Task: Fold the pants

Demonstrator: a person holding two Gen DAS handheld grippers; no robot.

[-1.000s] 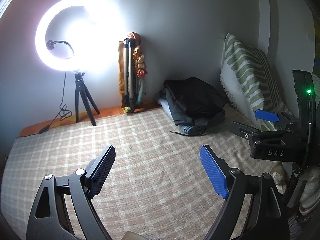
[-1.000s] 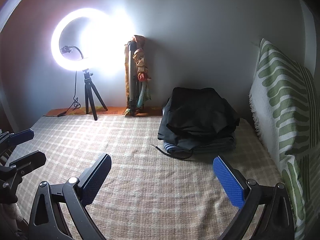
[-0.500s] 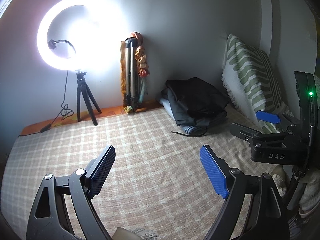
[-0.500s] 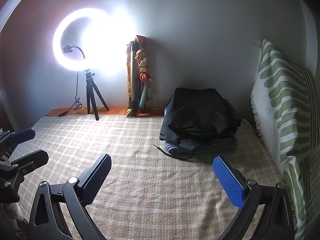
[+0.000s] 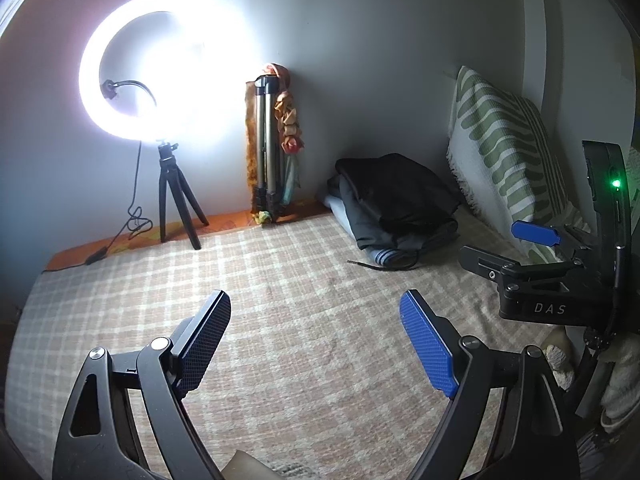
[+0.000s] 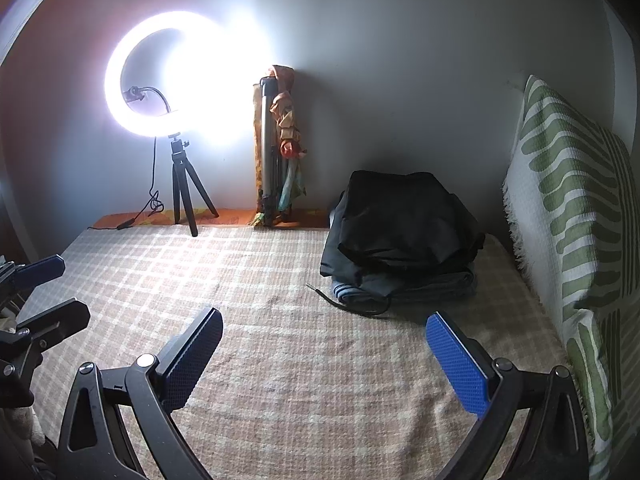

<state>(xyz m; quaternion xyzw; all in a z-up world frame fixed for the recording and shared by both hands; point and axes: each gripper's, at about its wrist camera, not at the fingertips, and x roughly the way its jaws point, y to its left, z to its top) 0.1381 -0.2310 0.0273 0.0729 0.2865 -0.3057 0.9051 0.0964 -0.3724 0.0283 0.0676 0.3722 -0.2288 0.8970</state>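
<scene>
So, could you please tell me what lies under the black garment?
Under the black garment lie folded grey-blue clothes on the checked blanket. How many pieces is hidden by the cover.

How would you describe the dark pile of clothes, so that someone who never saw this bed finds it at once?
Start at the plaid bed cover and look to its far right corner, where the wall meets the green-striped pillow. There lies the pile of folded clothes, black on top and grey-blue below. It is the only dark heap on the cover, and a thin cord trails from its front.
</scene>
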